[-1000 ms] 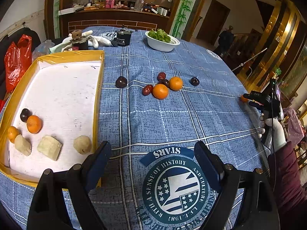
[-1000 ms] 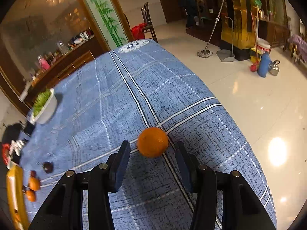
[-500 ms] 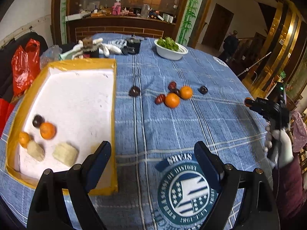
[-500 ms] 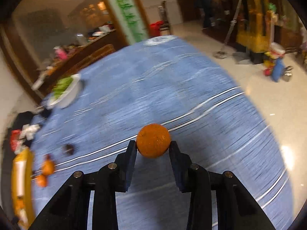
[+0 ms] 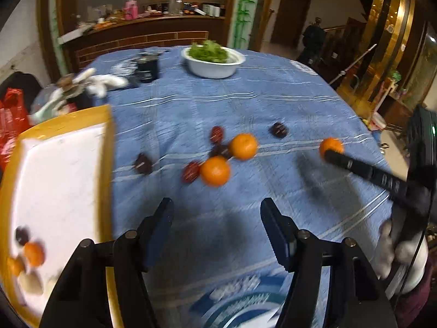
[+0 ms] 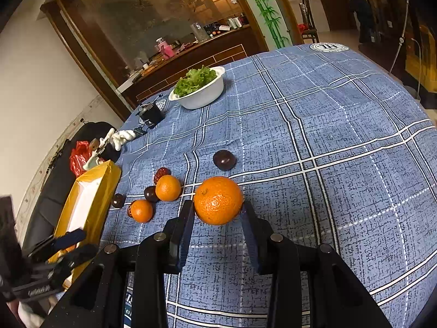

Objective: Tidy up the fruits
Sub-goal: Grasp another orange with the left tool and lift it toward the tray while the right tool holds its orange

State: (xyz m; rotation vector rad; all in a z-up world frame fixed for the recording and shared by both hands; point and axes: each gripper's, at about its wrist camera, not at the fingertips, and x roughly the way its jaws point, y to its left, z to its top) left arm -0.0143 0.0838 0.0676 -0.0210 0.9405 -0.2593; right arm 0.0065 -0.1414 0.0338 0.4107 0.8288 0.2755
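My right gripper (image 6: 217,213) is shut on an orange (image 6: 218,200) and holds it above the blue cloth; it shows in the left wrist view (image 5: 329,151) at the right, with the orange (image 5: 331,145) at its tip. My left gripper (image 5: 217,221) is open and empty over the cloth, short of a cluster of two oranges (image 5: 215,170) and several dark plums and red dates (image 5: 191,171). The same cluster (image 6: 167,187) lies left of my right gripper. The yellow tray (image 5: 108,125) at the left holds oranges, a plum and pale pieces (image 5: 32,254).
A white bowl of greens (image 5: 213,61) stands at the far side, also in the right wrist view (image 6: 200,88). A black box (image 5: 147,67), white gloves (image 5: 103,82) and a red bag (image 5: 11,114) sit at the far left. The table edge drops off at the right.
My right gripper closed on the orange, lifted it and swung left toward the cluster. My left gripper moved forward and right, nearer the loose fruit; the view is blurred by motion.
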